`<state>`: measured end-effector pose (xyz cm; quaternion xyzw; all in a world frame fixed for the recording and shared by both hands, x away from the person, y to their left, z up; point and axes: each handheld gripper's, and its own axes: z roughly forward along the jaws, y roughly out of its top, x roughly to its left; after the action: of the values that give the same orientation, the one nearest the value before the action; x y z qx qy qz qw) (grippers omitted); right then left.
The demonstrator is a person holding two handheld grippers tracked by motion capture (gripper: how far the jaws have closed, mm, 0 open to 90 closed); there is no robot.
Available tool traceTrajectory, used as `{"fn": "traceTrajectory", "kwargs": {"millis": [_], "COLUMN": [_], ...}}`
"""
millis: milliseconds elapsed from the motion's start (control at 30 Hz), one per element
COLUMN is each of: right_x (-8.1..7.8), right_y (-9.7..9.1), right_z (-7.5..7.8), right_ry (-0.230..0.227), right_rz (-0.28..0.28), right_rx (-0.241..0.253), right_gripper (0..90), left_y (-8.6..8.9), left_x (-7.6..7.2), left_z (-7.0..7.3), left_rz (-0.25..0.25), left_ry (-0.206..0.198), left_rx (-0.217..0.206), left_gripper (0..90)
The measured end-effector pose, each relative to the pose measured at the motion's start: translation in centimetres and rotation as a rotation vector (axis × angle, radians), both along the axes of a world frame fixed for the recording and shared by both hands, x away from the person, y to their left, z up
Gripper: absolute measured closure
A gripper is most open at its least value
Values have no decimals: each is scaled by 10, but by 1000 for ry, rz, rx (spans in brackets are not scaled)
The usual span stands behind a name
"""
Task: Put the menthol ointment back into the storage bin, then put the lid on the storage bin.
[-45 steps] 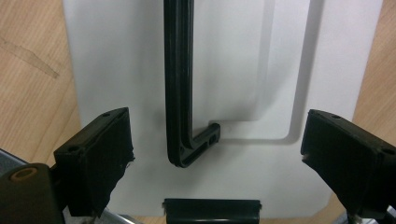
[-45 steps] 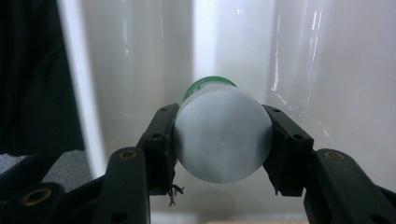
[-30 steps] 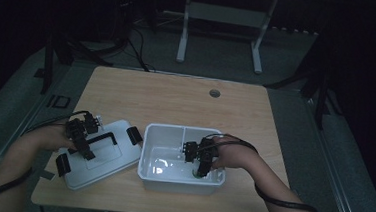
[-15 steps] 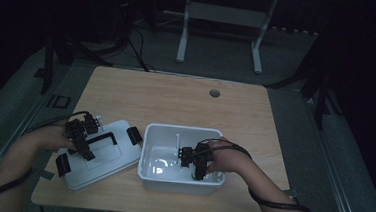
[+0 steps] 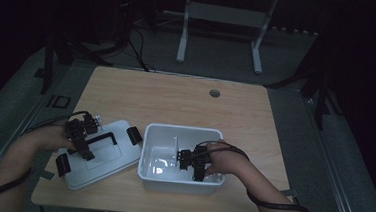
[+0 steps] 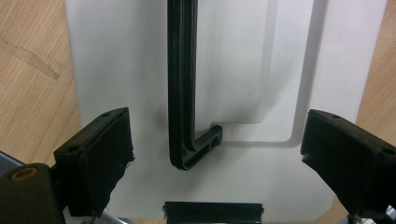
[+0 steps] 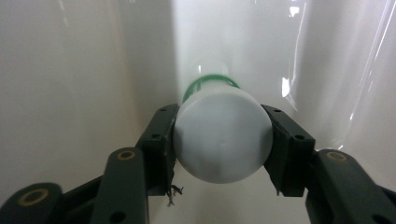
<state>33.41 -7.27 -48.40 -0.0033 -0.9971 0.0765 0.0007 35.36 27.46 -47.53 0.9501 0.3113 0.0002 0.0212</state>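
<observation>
Right gripper (image 5: 197,173): points down into the white bin (image 5: 156,134); its jaws, which have just been opening a little, sit against both sides of a white-capped bottle (image 7: 223,140) with a green band.
Bottle: low in the bin, near its front wall.
Right hand (image 5: 224,157): reaches in over the bin's right rim, forearm coming from bottom right.
Left gripper (image 5: 81,139): jaws spread wide, nothing between the pads, poised over the white lid (image 6: 116,60) and its black handle (image 6: 183,93).
Lid: flat on the wooden table (image 5: 176,97), just left of the bin.
</observation>
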Motion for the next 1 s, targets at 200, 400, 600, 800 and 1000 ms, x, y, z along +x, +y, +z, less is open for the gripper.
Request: {"fn": "traceTrajectory", "kwargs": {"millis": [200,400,600,800,1000], "right_x": [1,2,4,4,2], "right_y": [-2,-5,-11,-24,-47], "right_z": [7,26,48,76,97], "right_ry": [5,19,17,19,-25], "right_rz": [6,-14,-12,-17,-14], "right_rx": [2,51,106,182,212], "right_gripper": [425,392,315,190,142], "left_y": [2,1,-1,-2,1], "left_x": [0,-1,-1,0,1], "left_z": [2,3,3,5,8], "left_rz": [7,7,2,-6,22], "left_ry": [-9,-4,-2,-14,4], "left_rx": [10,10,-4,-5,-38], "left_gripper": [96,96,97,103,105]}}
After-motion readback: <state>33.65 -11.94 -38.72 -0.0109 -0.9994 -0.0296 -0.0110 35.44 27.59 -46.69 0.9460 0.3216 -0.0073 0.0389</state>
